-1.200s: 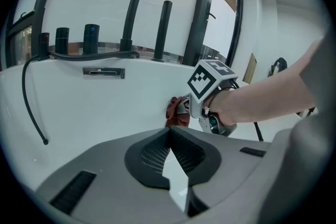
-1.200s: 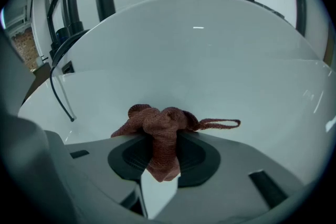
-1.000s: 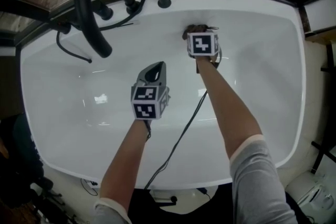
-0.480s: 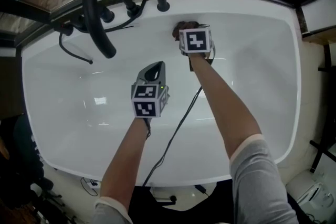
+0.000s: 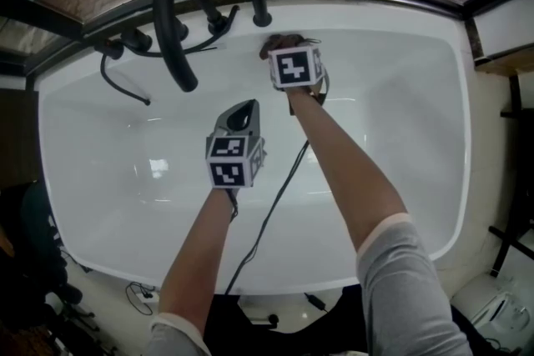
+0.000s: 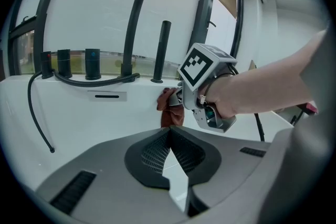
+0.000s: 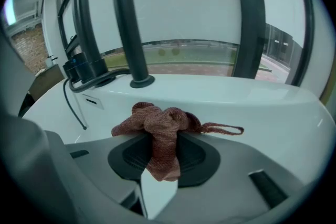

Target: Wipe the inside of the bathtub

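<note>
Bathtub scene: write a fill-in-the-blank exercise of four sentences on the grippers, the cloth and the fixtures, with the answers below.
1. The right gripper is ____ on the reddish-brown cloth.
2. The left gripper, jaws together, holds ____.
3. The bathtub is ____ in colour.
4. The arched faucet at its far rim is ____ in colour.

Missing words: shut; nothing; white; black.
</note>
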